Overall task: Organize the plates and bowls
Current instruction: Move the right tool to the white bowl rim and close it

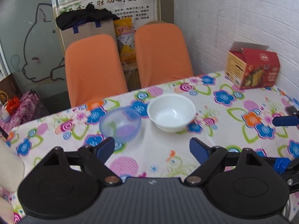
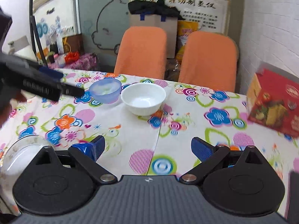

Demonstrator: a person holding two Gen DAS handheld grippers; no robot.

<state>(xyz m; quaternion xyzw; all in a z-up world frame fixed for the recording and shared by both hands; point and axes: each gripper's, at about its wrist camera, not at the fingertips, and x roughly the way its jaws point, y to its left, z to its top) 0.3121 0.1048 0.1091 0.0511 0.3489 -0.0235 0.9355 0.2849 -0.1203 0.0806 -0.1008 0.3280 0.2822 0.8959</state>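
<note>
Hovering over floral tablecloth (image 2: 130, 130), left gripper (image 1: 152, 150) and right gripper (image 2: 147, 147) both spread wide, empty. Blue translucent bowl (image 1: 120, 124) and white bowl (image 1: 171, 112) sit just beside each other near tabletop's far edge, unstacked. Glass plate (image 2: 20, 155) at near-left edge. Organizing apparently barely begun.

A white bowl (image 1: 171, 112) and a translucent blue bowl (image 1: 120, 124) are seen on a tablecloth (image 1: 233, 115) printed with blue, orange, pink and green flowers on white. Two chairs (image 1: 93, 67) are covered in plain orange; a box (image 1: 252, 68) is red with a food picture. Gripper fingers (image 1: 104, 148) are padded blue on black.
</note>
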